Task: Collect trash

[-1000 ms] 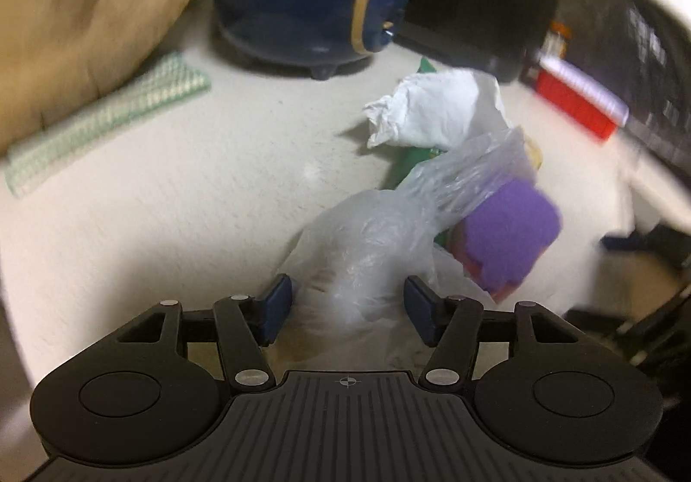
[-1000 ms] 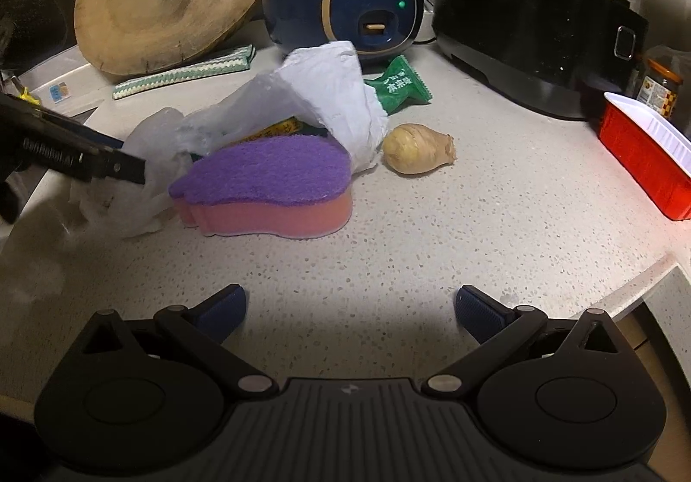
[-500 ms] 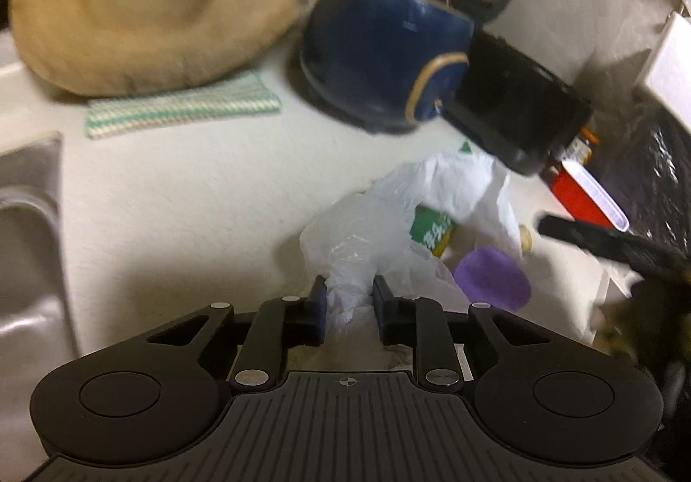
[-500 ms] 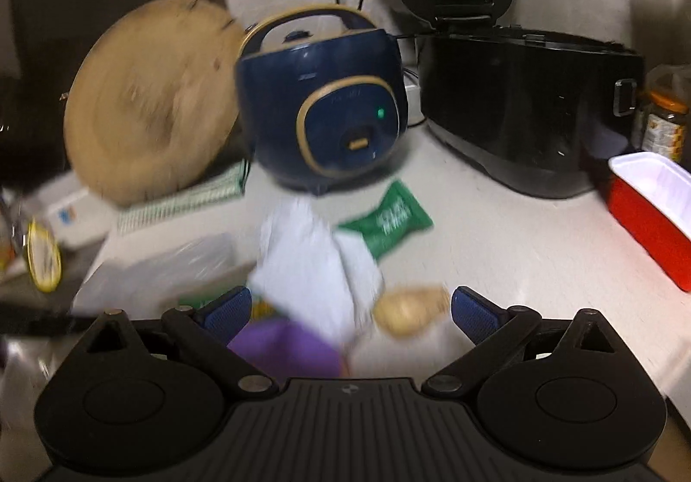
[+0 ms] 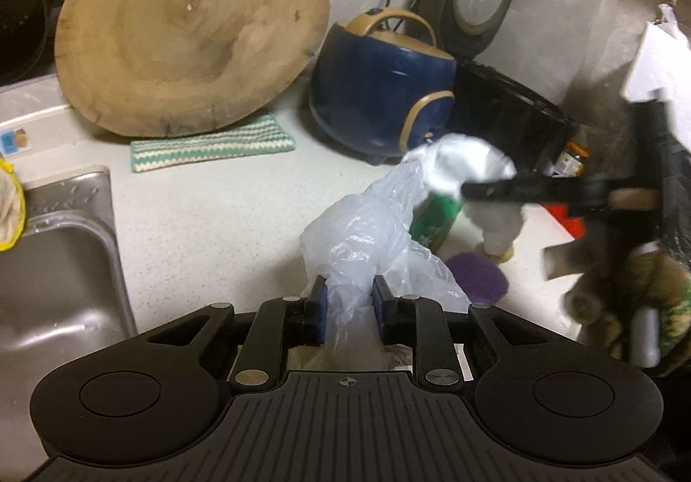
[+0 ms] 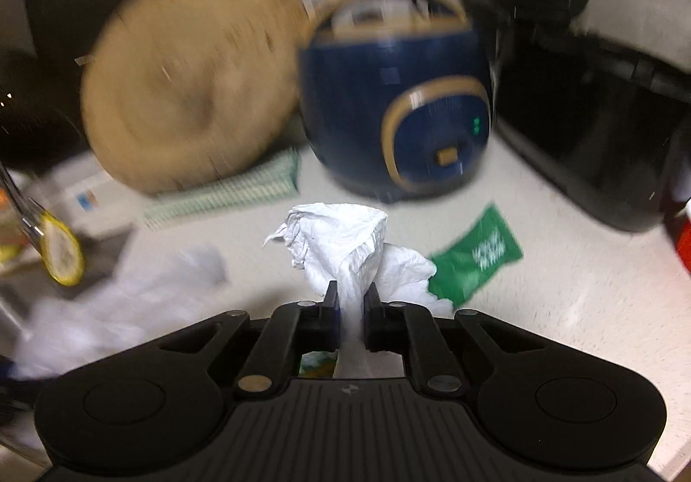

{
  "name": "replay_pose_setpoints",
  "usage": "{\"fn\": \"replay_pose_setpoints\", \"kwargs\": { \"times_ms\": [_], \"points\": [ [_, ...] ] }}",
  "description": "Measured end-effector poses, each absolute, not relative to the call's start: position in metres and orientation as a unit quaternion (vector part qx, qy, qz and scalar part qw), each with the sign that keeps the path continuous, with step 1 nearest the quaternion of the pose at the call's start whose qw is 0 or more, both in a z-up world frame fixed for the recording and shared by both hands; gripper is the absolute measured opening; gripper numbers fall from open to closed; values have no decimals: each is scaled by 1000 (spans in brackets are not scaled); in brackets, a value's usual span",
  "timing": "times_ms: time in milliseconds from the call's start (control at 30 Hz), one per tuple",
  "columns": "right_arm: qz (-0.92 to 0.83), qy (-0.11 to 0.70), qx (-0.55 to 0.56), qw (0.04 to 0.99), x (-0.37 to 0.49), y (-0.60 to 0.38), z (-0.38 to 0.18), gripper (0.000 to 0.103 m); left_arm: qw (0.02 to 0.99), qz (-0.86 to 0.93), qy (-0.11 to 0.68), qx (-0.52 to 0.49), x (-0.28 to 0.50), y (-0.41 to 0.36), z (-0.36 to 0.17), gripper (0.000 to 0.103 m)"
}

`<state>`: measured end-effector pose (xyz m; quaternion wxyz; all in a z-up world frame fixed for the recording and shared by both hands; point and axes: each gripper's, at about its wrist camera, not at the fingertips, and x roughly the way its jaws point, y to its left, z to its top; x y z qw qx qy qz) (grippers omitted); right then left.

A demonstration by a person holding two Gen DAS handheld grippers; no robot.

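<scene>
**A Busy Kitchen Counter**

The pale speckled counter [image 5: 207, 214] held a blue cooker [image 5: 380, 89]. A big round wood board [image 5: 190, 28] leaned left of the cooker. A metal sink [image 5: 56, 266] sat further left. A grey wall [image 5: 561, 7] stood behind.

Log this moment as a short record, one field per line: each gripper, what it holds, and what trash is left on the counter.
left gripper: shut on the plastic bag, pinching its bunched end
right gripper: shut on the crumpled tissue
trash left on counter: green wrapper, lying flat in front of the blue cooker
other items: purple sponge by the bag; wooden board leaning at the back; striped cloth; sink on the left
image quality: right wrist view blurred
</scene>
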<state>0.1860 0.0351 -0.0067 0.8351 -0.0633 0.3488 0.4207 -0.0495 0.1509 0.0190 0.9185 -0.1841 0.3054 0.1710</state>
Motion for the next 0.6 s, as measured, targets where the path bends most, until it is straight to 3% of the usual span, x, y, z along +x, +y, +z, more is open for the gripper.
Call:
{"fn": "replay_pose_setpoints", "kwargs": {
  "times_ms": [267, 600],
  "points": [
    [406, 296, 28, 864, 138, -51, 58, 9, 934, 62, 311, -163, -26, 122, 16, 24],
    [213, 322, 38, 922, 92, -198, 46, 9, 924, -119, 343, -120, 34, 17, 2, 24]
  ]
}}
